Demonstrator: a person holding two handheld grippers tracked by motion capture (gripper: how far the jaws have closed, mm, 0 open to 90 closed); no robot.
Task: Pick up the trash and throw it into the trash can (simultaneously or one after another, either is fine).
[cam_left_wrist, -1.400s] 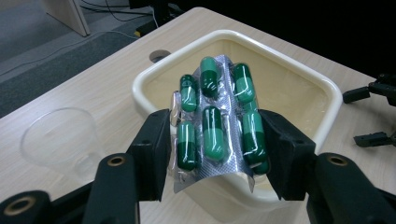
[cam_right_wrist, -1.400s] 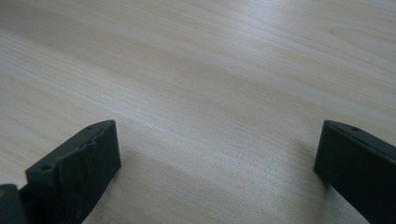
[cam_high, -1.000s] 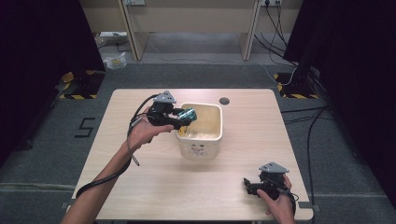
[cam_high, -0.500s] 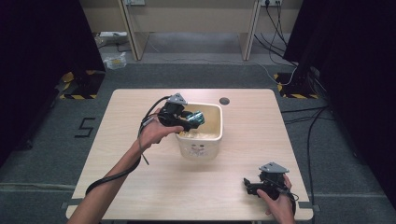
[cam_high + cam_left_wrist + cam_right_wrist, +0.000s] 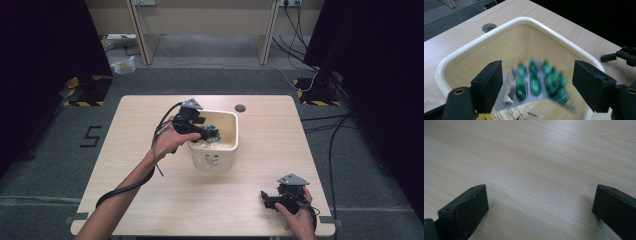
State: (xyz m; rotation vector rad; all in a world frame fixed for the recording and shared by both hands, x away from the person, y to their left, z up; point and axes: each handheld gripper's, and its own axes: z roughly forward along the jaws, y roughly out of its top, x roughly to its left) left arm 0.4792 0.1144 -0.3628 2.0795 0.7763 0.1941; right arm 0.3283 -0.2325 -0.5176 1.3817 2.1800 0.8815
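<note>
Blurred silver blister pack of green capsules (image 5: 536, 83) lies between the left gripper (image 5: 537, 82) jaws, above the cream square plastic tub (image 5: 484, 40); those jaws have just been opening, now spread wide, touching nothing.

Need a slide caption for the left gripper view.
Left hand-held gripper, jaws just opened, releasing a blurred green-capsule blister pack into the cream bin.

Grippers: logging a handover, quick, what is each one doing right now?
Left gripper: jaws just opened, releasing the blurred blister pack of green capsules over the cream plastic bin.
Right gripper: open, empty, above the wooden table.
</note>
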